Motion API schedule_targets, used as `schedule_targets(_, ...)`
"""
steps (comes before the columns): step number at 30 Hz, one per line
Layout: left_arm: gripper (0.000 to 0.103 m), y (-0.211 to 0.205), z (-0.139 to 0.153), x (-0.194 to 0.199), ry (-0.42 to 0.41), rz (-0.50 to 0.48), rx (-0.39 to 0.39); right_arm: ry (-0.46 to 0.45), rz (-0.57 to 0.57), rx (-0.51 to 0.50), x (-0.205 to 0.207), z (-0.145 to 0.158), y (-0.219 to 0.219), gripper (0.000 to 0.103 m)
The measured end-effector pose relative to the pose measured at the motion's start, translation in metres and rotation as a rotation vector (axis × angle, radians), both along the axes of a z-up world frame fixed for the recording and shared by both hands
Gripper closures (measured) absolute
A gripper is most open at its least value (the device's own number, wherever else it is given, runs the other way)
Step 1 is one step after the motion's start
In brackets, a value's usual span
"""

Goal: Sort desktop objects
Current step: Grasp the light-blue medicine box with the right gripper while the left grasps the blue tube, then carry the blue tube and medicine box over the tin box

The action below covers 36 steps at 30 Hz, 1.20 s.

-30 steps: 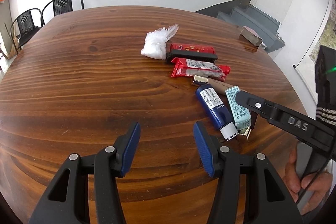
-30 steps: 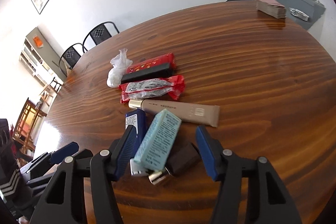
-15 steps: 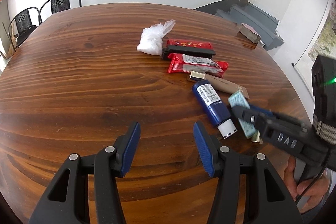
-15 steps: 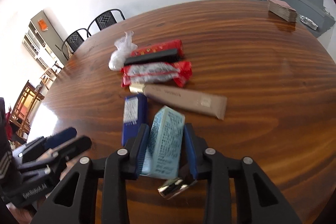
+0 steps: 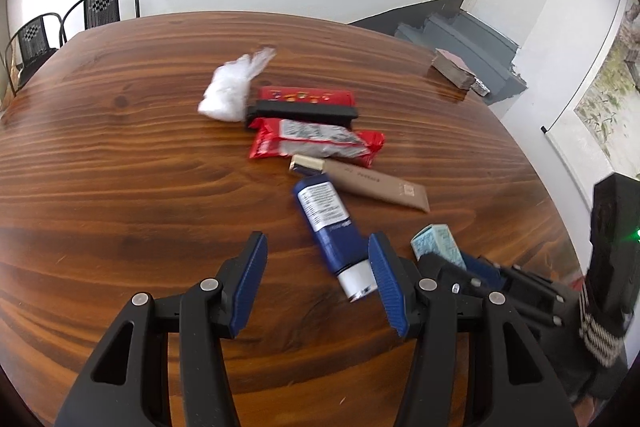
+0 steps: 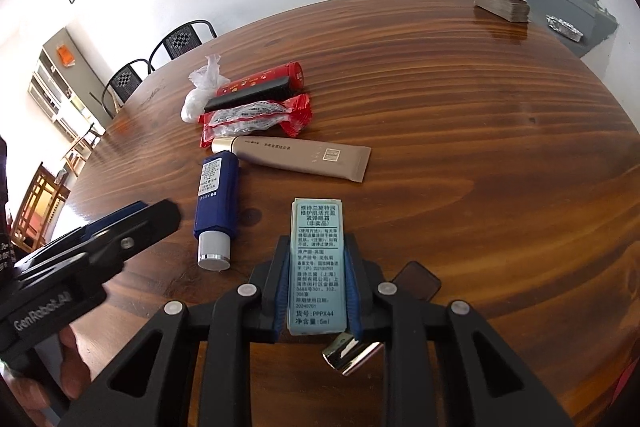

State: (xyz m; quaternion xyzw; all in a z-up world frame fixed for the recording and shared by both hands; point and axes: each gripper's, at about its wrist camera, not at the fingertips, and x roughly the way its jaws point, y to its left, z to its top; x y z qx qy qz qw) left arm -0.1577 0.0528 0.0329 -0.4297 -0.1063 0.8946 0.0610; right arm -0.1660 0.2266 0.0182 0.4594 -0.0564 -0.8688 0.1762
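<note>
Worktop (image 6: pixel 480 107) of dark striped wood carries a loose row of small things. The right claw (image 6: pixel 316 291) pinches a pale blue carton (image 6: pixel 317 259) between its blue pads, one pad on each long side, the printed face turned up toward the camera. Under that claw lie a gold-capped piece (image 6: pixel 352 357) and a dark brown flat piece (image 6: pixel 418 281), both partly hidden by the fingers. Just left of the carton a dark blue tube (image 6: pixel 218 199) lies on the wood with its white cap toward the camera. Beyond it a beige tube (image 6: pixel 304 159) lies crosswise, its gold cap at the left. Farther back sit a red snack packet (image 6: pixel 260 117), a black bar (image 6: pixel 248 99) resting against a red tin (image 6: pixel 264 81), and a crumpled clear bag (image 6: pixel 200 91) at the left end. The left claw (image 5: pixel 316 283) stands spread with nothing between its pads, hovering over the wood with the blue tube's cap end just inside its right finger. A stack of cards (image 6: pixel 500 3) sits well apart at the far edge.
</note>
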Motion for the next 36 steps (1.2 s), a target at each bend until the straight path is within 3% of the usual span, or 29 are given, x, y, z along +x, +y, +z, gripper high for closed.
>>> schedule_targets(13,0.046,0.012,-0.019,-0.031,-0.051,0.051,-0.039,0.02,-0.009,0.026,0.003,0.001,-0.005,0.076)
schedule_targets(20,0.047,0.01,-0.022,-0.03,-0.032,0.03,-0.051,0.03,-0.013,0.041,0.003,0.0,-0.008,0.076)
schedule_targets(21,0.048,0.01,-0.022,-0.03,-0.028,0.025,-0.052,0.029,-0.015,0.04,0.003,0.0,-0.008,0.076)
schedule_targets(22,0.06,0.01,-0.022,-0.029,-0.024,0.019,-0.05,0.029,-0.016,0.041,0.003,0.0,-0.008,0.076)
schedule_targets(24,0.071,0.009,-0.022,-0.029,-0.033,-0.001,-0.036,0.03,-0.017,0.044,0.004,0.0,-0.009,0.076)
schedule_targets(27,0.071,0.009,-0.021,-0.025,-0.021,0.002,-0.07,0.025,-0.014,0.032,0.004,0.0,-0.009,0.076)
schedule_targets(36,0.072,0.003,-0.003,-0.011,0.034,0.02,-0.073,0.061,-0.009,-0.003,0.009,0.01,-0.007,0.076)
